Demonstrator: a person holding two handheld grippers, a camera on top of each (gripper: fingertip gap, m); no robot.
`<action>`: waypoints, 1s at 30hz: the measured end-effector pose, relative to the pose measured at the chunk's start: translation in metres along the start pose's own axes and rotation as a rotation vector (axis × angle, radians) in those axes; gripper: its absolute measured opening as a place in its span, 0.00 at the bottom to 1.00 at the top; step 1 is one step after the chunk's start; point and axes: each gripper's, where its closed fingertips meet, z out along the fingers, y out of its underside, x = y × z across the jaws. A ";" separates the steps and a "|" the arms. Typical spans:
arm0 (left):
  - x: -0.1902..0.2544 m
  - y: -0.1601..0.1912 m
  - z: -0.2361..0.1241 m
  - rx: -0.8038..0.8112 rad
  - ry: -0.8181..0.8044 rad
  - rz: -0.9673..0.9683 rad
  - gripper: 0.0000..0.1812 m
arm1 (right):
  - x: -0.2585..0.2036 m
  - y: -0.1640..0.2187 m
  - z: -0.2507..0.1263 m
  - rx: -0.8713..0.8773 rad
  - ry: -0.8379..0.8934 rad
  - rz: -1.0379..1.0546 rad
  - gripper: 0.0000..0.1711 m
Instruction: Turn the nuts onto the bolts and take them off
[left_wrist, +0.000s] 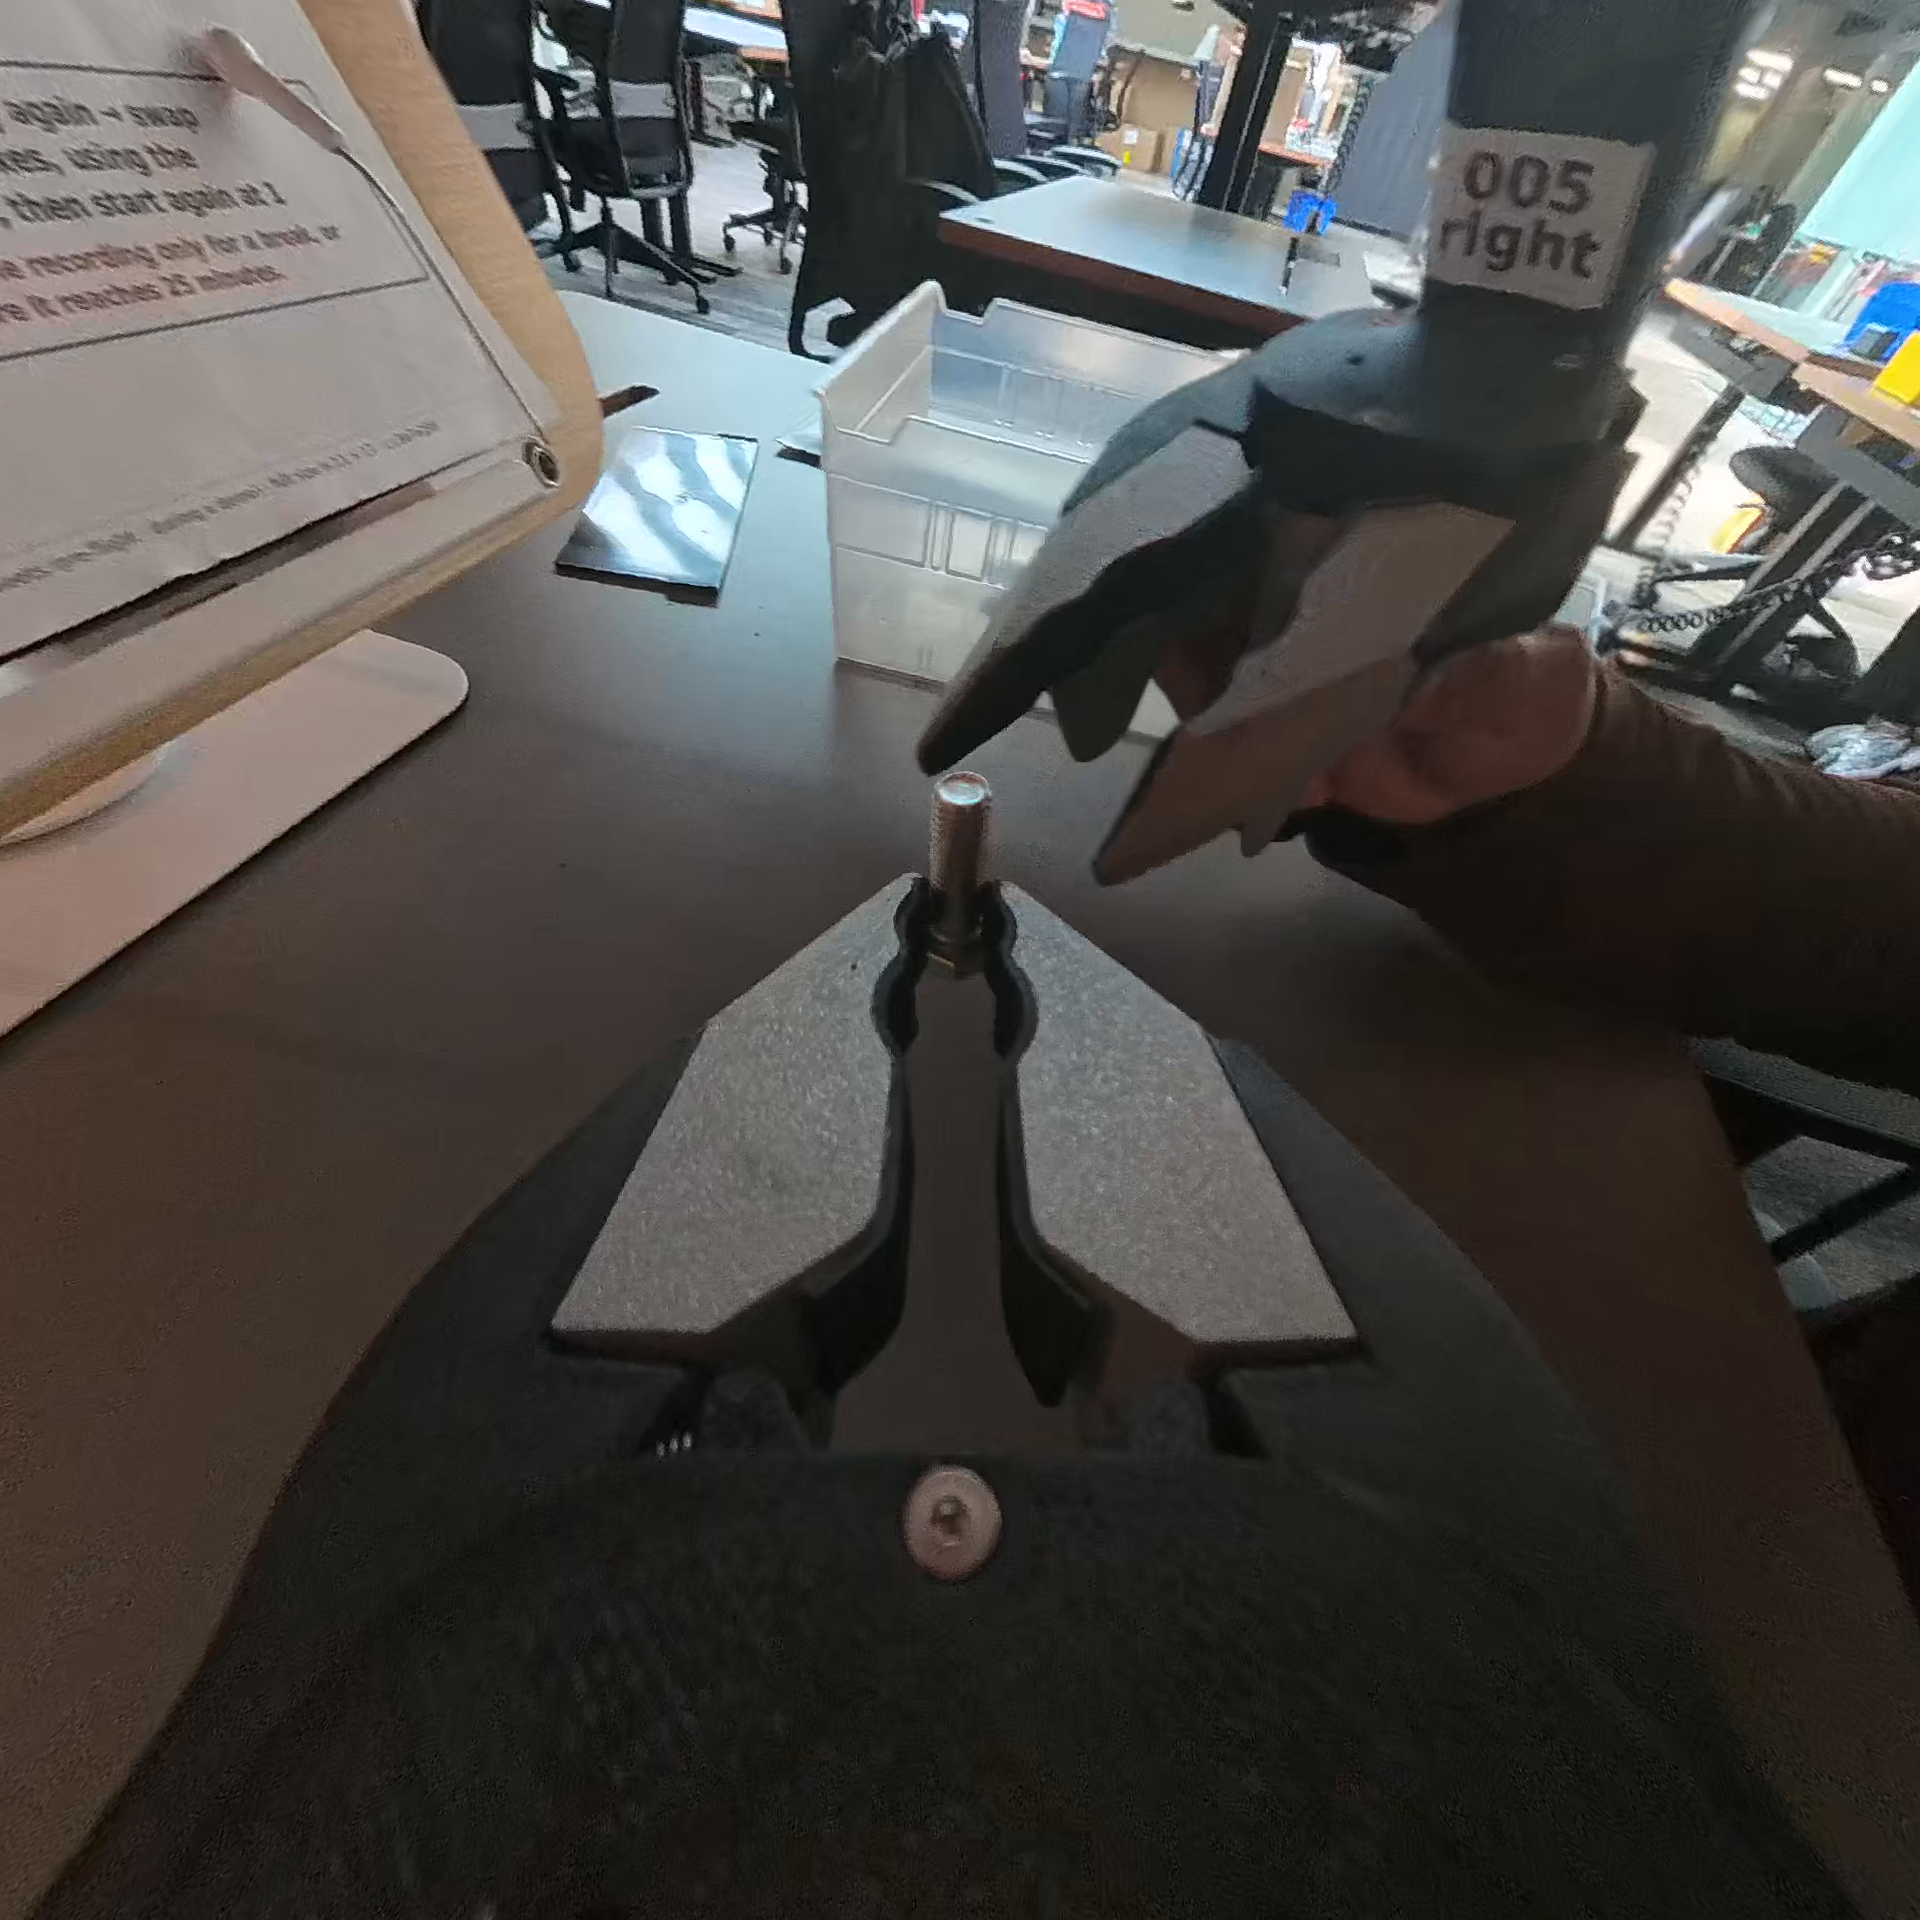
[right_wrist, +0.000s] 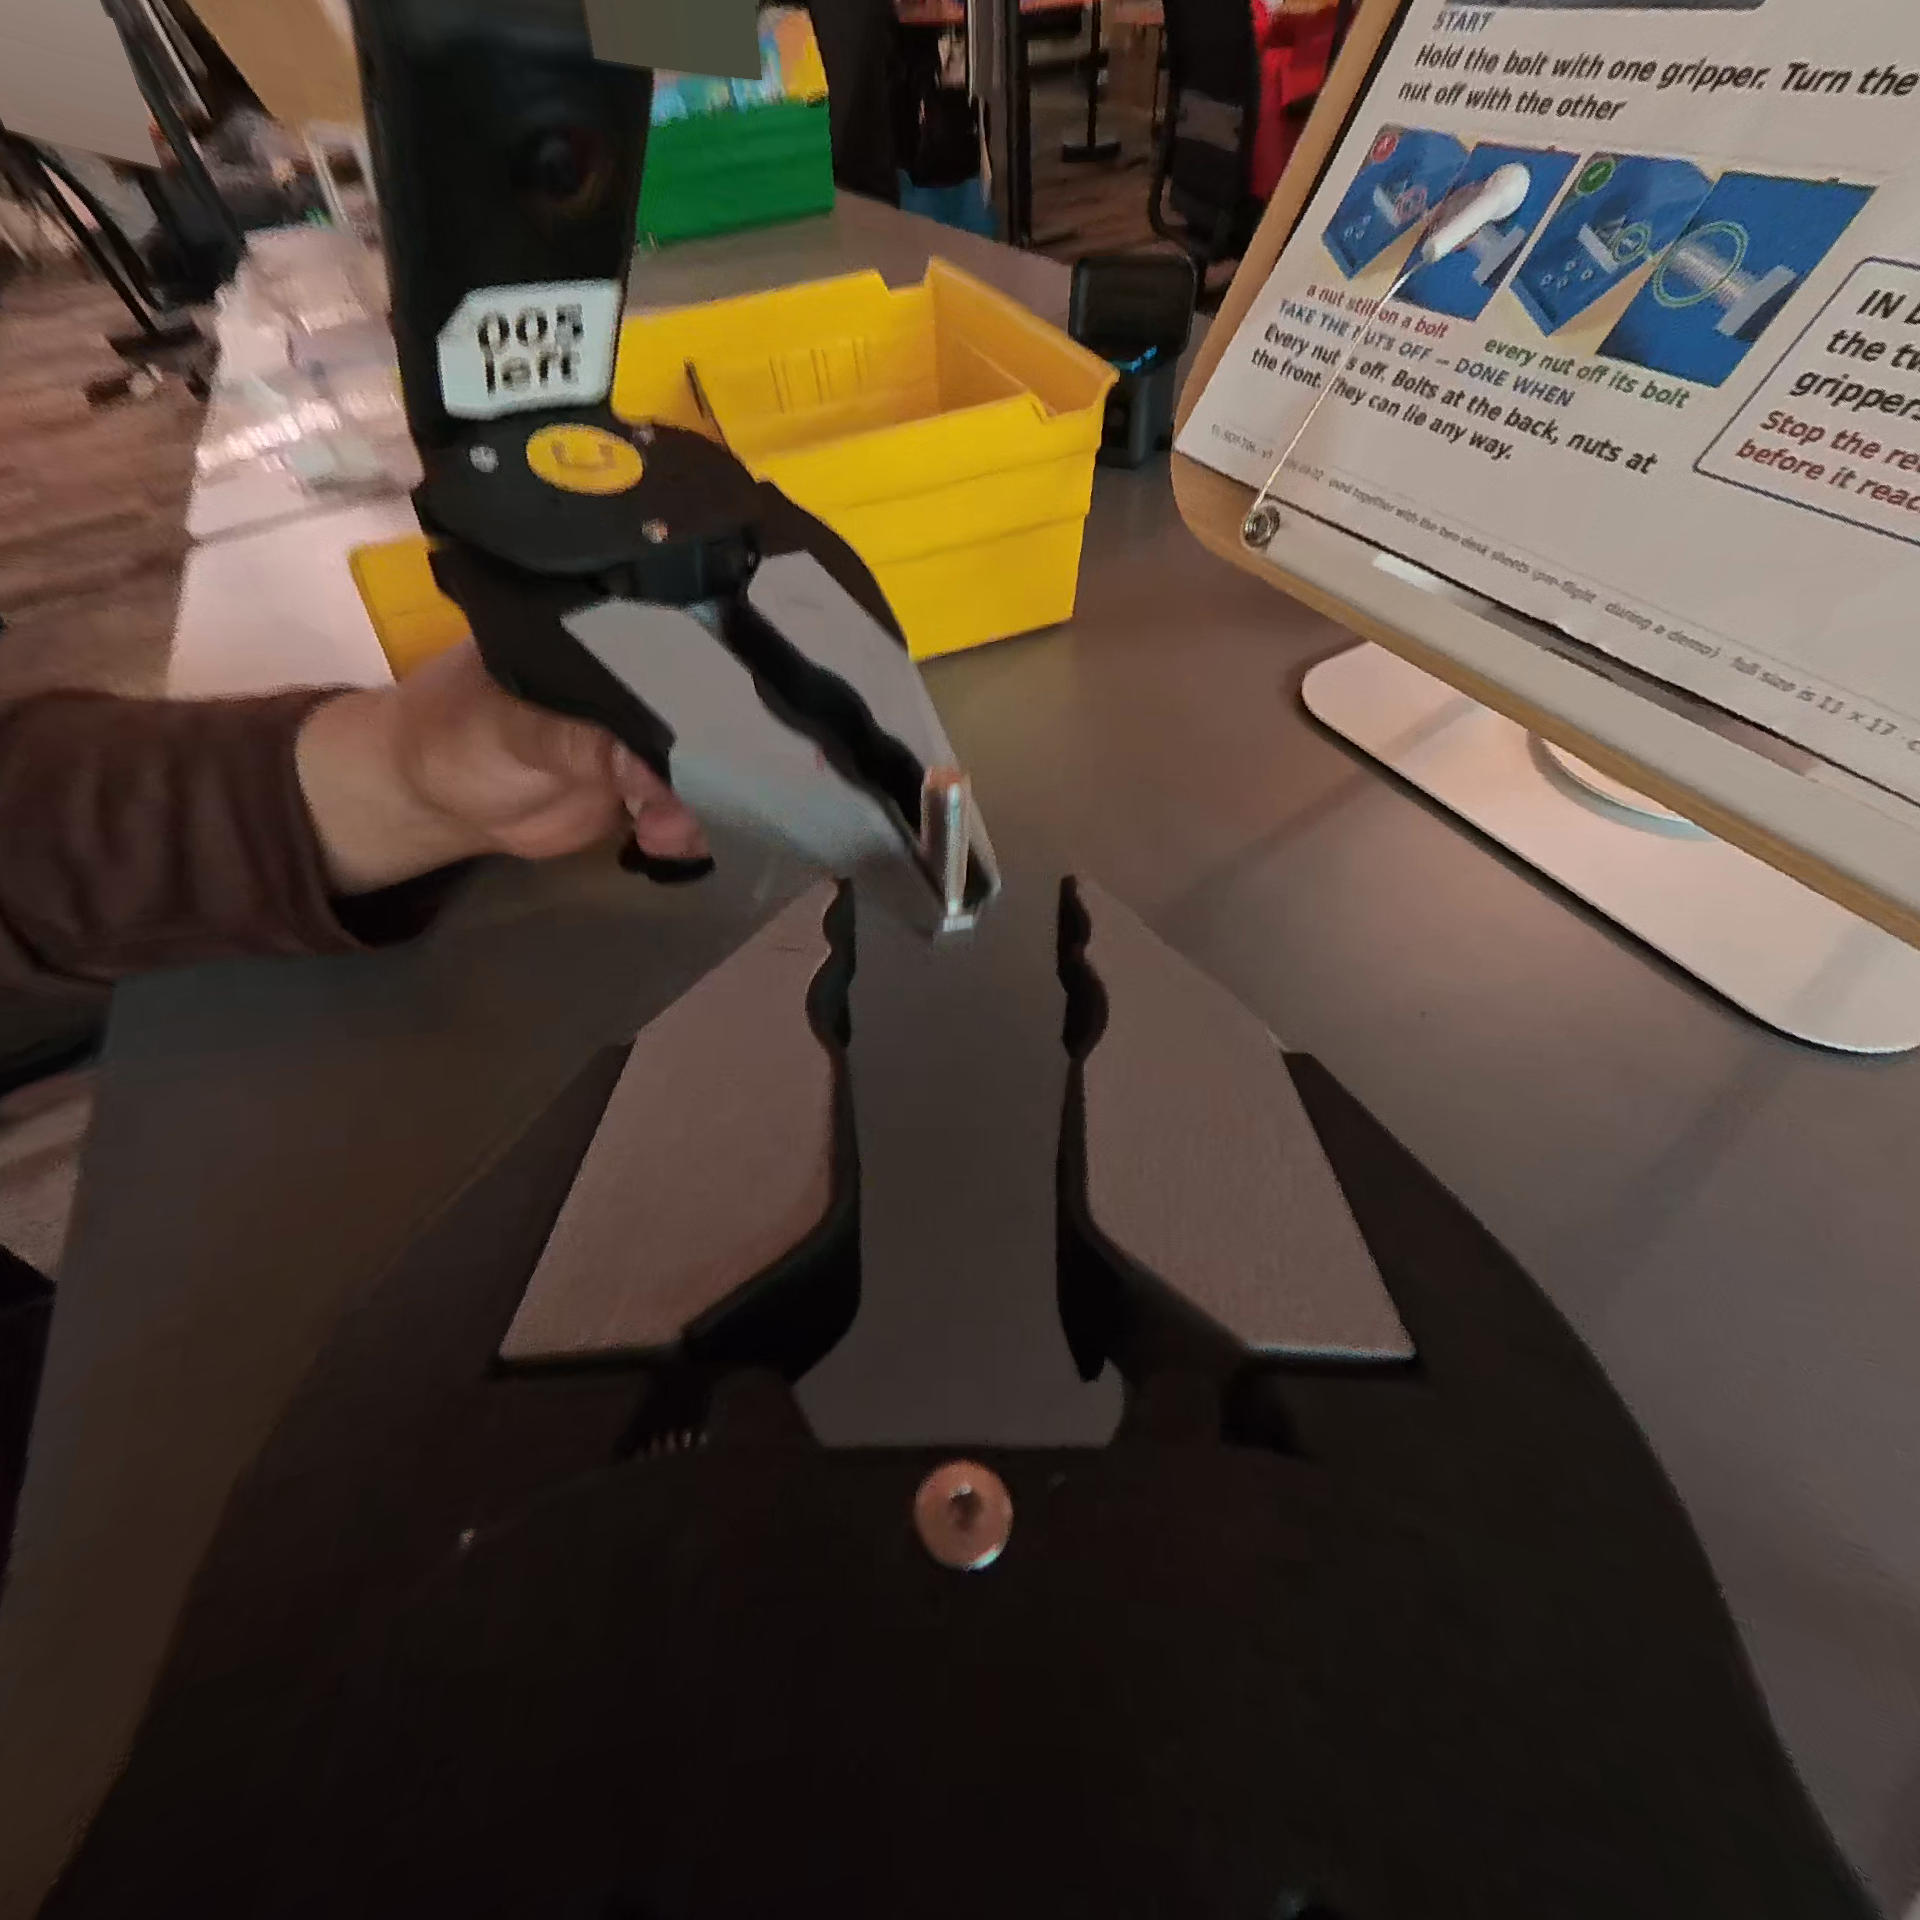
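My left gripper (left_wrist: 956, 914) is shut on a silver bolt (left_wrist: 958, 836), gripping it near the head, with the threaded shank sticking out past the fingertips. No nut shows on the shank. In the right wrist view the left gripper (right_wrist: 961, 883) holds the same bolt (right_wrist: 954, 847) upright just beyond my right gripper's tips. My right gripper (right_wrist: 956, 914) is open and empty. In the left wrist view the right gripper (left_wrist: 1023, 821) hovers open just above and right of the bolt's tip.
A clear plastic bin (left_wrist: 966, 499) stands behind the grippers on the dark table (left_wrist: 416, 935). A yellow bin (right_wrist: 914, 436) stands at the far side. An instruction sheet on a wooden stand (right_wrist: 1558, 416) with a white base (right_wrist: 1662, 904) is close by. A person's hands hold both grippers. Only a small space, under 4 cm, lies between the two pairs of fingers. The white base (right_wrist: 1662, 904) is about 25 cm from both grippers' fingertips.
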 end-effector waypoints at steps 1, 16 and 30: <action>-0.004 -0.001 -0.002 0.011 -0.012 -0.009 0.04 | 0.001 0.004 -0.003 -0.024 0.015 -0.024 0.21; -0.012 0.001 -0.003 -0.010 -0.059 -0.013 0.04 | -0.064 0.101 0.004 -0.396 -0.104 -0.211 0.15; -0.011 -0.001 -0.003 -0.008 -0.065 0.000 0.04 | -0.048 0.076 0.009 -0.347 -0.080 -0.166 0.07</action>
